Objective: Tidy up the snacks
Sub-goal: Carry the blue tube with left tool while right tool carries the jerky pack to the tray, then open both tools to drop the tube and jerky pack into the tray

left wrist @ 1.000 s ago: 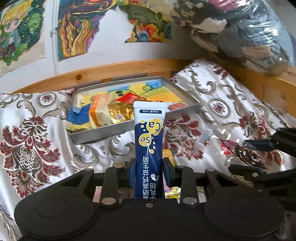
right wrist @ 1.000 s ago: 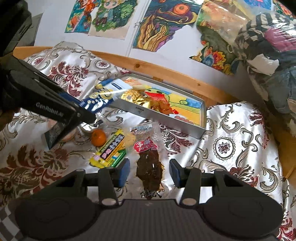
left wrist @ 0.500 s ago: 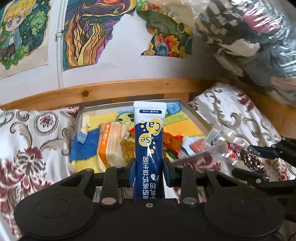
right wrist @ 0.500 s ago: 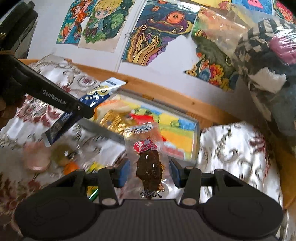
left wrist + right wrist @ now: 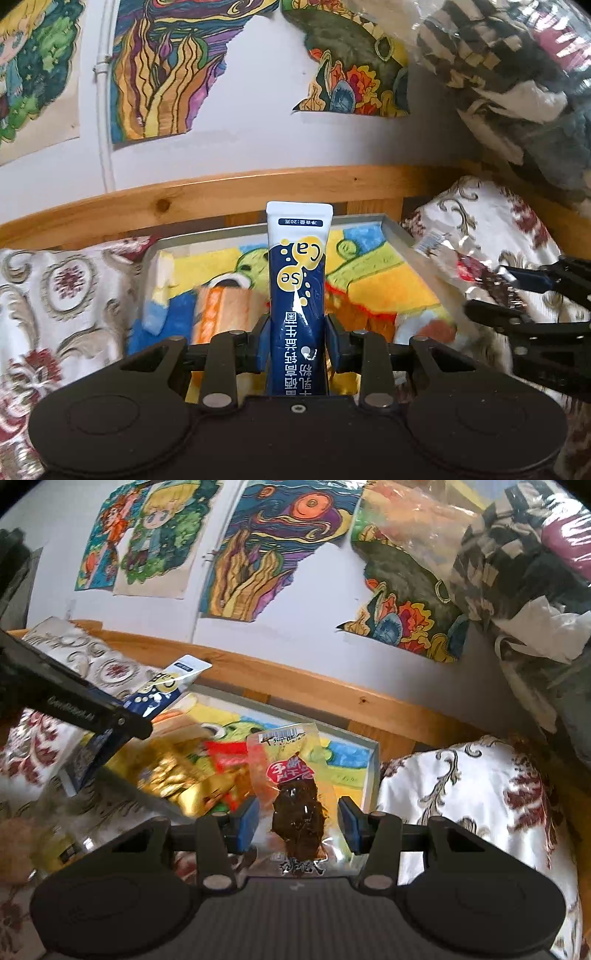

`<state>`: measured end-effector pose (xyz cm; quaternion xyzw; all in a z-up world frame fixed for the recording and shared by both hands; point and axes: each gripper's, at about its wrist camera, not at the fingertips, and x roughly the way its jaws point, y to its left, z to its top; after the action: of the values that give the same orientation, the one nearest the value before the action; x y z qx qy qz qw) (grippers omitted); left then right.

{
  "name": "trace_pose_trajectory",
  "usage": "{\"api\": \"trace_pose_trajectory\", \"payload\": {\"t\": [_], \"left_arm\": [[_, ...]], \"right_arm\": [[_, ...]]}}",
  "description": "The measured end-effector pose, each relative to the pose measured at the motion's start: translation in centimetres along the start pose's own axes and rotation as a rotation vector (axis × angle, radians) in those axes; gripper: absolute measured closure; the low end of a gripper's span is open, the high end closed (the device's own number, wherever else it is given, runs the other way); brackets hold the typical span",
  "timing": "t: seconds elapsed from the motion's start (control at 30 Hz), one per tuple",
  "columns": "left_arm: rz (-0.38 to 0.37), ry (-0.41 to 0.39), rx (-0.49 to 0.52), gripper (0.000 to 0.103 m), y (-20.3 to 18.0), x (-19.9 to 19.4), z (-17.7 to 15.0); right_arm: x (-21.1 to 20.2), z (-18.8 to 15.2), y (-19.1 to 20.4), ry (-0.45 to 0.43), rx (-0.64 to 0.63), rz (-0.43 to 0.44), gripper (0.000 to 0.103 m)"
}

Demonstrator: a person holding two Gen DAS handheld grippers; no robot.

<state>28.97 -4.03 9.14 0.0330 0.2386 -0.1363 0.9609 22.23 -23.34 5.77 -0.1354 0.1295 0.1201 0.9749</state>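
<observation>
My left gripper is shut on a blue and white stick pack and holds it upright over the grey metal tray. The tray holds an orange pack and other snacks on a colourful liner. My right gripper is shut on a clear pouch of dark dried meat and holds it above the tray's near right part. The left gripper with its stick pack shows at the left of the right wrist view. The right gripper shows at the right of the left wrist view.
A gold foil pack and a red pack lie in the tray. A wooden bed rail runs behind it. The patterned bedspread surrounds the tray. A plastic bag of clothes sits at the right.
Both grippers have moved forward and up over the tray with their packs. The right gripper has lifted the meat pouch off the bedspread.
</observation>
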Motion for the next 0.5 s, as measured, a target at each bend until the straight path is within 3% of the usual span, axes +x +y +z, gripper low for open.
{"api": "trace_pose_trajectory", "payload": {"t": [0.23, 0.5], "left_arm": [[0.011, -0.008, 0.010, 0.071, -1.5, 3.7, 1.5], [-0.003, 0.028, -0.034, 0.071, -1.7, 6.4, 2.0]], "right_arm": [[4.5, 1.6, -2.3, -0.023, -0.003, -0.023, 0.052], [7.5, 1.8, -2.2, -0.005, -0.013, 0.003, 0.052]]}}
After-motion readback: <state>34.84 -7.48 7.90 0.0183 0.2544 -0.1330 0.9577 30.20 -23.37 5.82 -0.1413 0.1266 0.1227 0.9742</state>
